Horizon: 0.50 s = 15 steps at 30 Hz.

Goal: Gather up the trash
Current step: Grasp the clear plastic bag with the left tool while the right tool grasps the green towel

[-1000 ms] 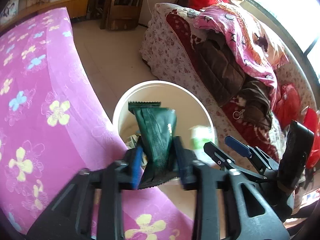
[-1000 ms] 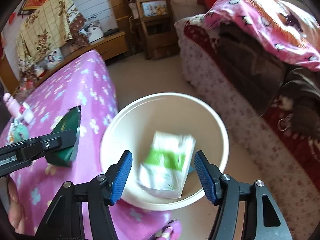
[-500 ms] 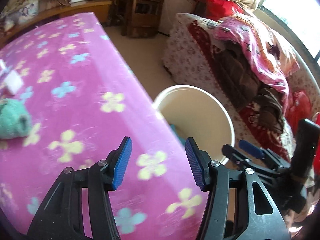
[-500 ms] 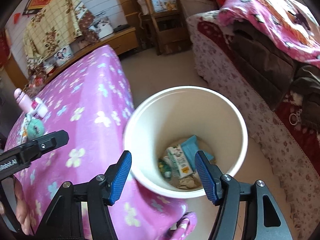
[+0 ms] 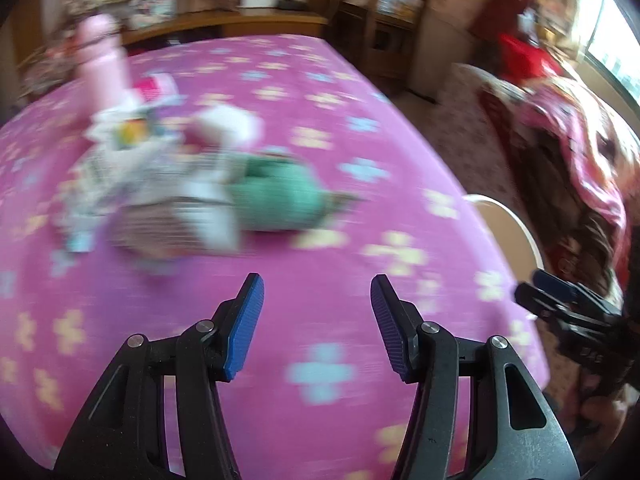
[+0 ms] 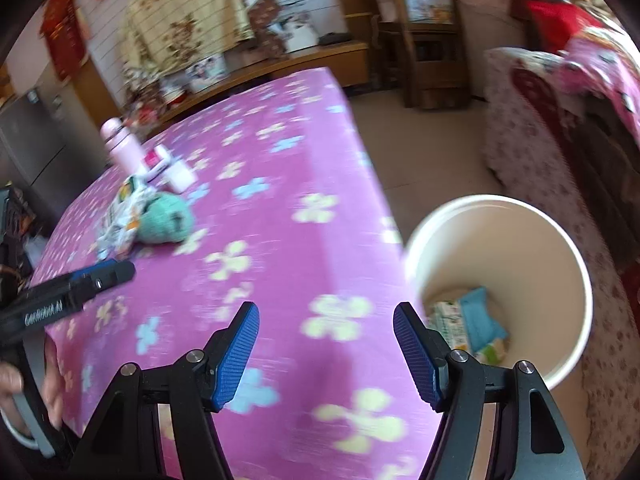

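**Both grippers empty over the table**

The left gripper (image 5: 316, 322) and right gripper (image 6: 326, 350) gape wide, holding nothing. Remaining trash, a crumpled printed wrapper (image 6: 120, 216), lies touching a green knitted ball (image 6: 166, 222) (not obviously trash), so a blurred, hasty grab might snag it. Collected packets sit in the white bin (image 6: 576, 264). Gripper lettering is unreadable.

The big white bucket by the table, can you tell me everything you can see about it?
The white bucket is round, tall and smooth, maybe plastic, with a thin rim and creamy inside walls. It stands upright on the tiled floor, open at the top, right beside the pink flowery tablecloth. At its bottom lie wrappers: a blue packet and green-and-white ones. No claw touches it.
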### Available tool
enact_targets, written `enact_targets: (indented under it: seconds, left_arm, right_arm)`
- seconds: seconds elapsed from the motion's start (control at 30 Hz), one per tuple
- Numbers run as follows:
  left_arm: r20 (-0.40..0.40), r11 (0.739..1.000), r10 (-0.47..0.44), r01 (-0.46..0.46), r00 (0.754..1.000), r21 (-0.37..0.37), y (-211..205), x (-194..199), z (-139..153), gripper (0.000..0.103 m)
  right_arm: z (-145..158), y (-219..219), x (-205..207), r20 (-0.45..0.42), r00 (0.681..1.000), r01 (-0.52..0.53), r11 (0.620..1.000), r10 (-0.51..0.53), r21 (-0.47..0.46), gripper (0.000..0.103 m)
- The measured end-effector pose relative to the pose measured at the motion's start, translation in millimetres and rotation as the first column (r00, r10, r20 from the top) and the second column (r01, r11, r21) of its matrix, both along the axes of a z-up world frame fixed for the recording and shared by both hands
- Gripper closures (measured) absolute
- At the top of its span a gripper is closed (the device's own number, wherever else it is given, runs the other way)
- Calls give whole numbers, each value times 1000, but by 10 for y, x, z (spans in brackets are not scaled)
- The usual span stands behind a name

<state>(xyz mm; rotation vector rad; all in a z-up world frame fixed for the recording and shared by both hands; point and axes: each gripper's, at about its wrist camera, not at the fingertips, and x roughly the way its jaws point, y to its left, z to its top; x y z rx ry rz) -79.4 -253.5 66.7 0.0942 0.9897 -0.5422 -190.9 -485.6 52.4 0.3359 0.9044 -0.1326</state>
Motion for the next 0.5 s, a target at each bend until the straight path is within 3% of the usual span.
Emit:
enact_targets:
  seconds: [0.13, 0.23, 0.5]
  left_arm:
    - [19, 991, 135, -135, 991, 13, 671, 308, 29, 49]
    - [16, 973, 231, -231, 973, -2, 1079, 553, 5, 41]
    - [-11, 943, 334, -334, 943, 1, 1384, 1103, -270, 38]
  right_arm:
    - [5, 283, 199, 0, 998, -62, 998, 62, 15, 36]
    - [27, 468, 350, 11, 994, -107, 994, 107, 22, 35]
    - [110, 866, 841, 55, 977, -205, 979, 205, 6, 33]
